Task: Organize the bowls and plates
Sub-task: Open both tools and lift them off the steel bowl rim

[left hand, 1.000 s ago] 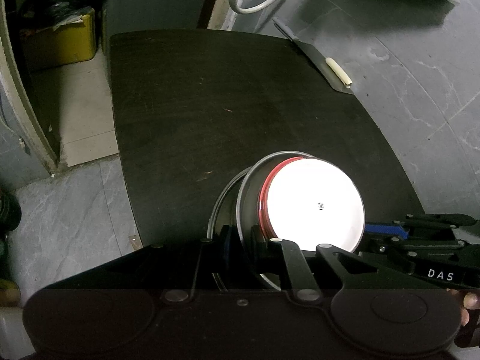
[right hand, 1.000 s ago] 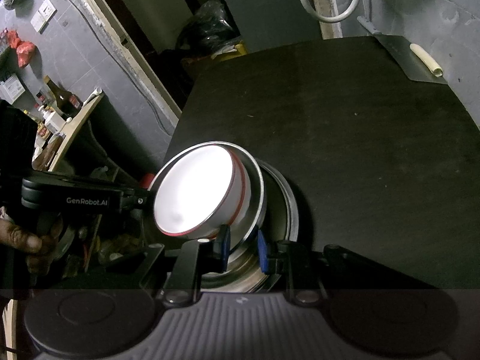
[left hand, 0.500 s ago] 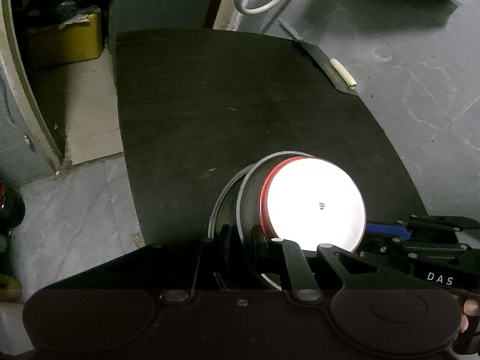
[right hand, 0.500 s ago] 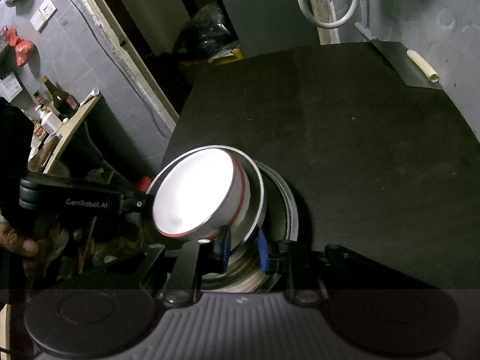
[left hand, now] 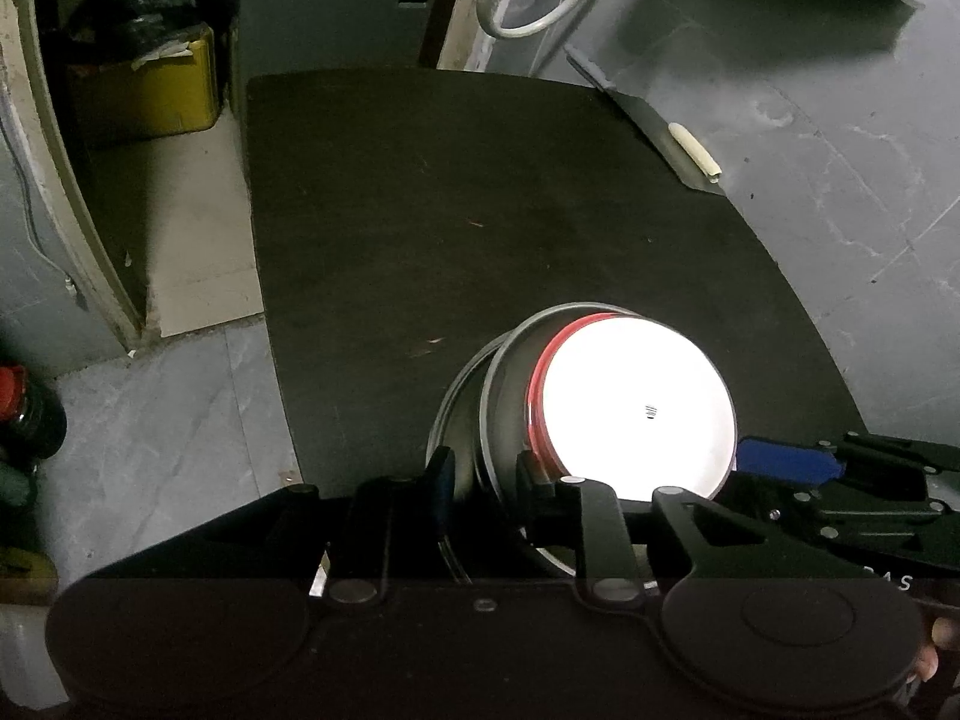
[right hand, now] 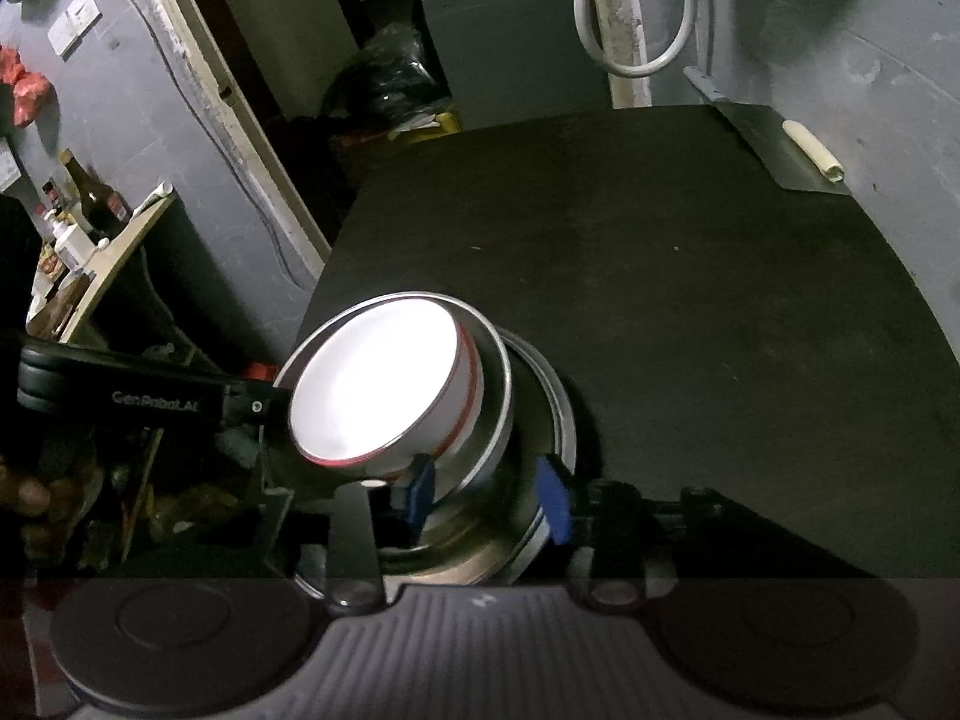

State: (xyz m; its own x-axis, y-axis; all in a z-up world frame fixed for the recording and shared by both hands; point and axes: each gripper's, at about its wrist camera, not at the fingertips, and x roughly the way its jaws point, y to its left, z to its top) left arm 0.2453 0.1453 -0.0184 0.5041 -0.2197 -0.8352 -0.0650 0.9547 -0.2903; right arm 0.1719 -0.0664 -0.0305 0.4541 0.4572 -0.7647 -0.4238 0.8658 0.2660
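Observation:
A stack stands at the near edge of the black table (left hand: 480,210): a white bowl with a red band (left hand: 636,408) nested in a steel bowl (left hand: 510,372), on a steel plate (left hand: 459,396). It also shows in the right wrist view: white bowl (right hand: 372,384), steel bowl (right hand: 495,396), plate (right hand: 561,402). My left gripper (left hand: 486,474) has its jaws apart astride the stack's rim. My right gripper (right hand: 486,486) is open, its blue pads (right hand: 555,498) either side of the steel bowl and plate rim.
A flat metal scraper with a pale handle (left hand: 690,144) lies at the table's far right corner. A white hose loop (left hand: 528,0) hangs behind. A yellow box (left hand: 144,90) sits on the floor at the left. A shelf with bottles (right hand: 90,210) stands left of the table.
Both grippers' jaws have spread from a narrow pinch on the stack's rim to wide apart. The stack has stayed on the table.

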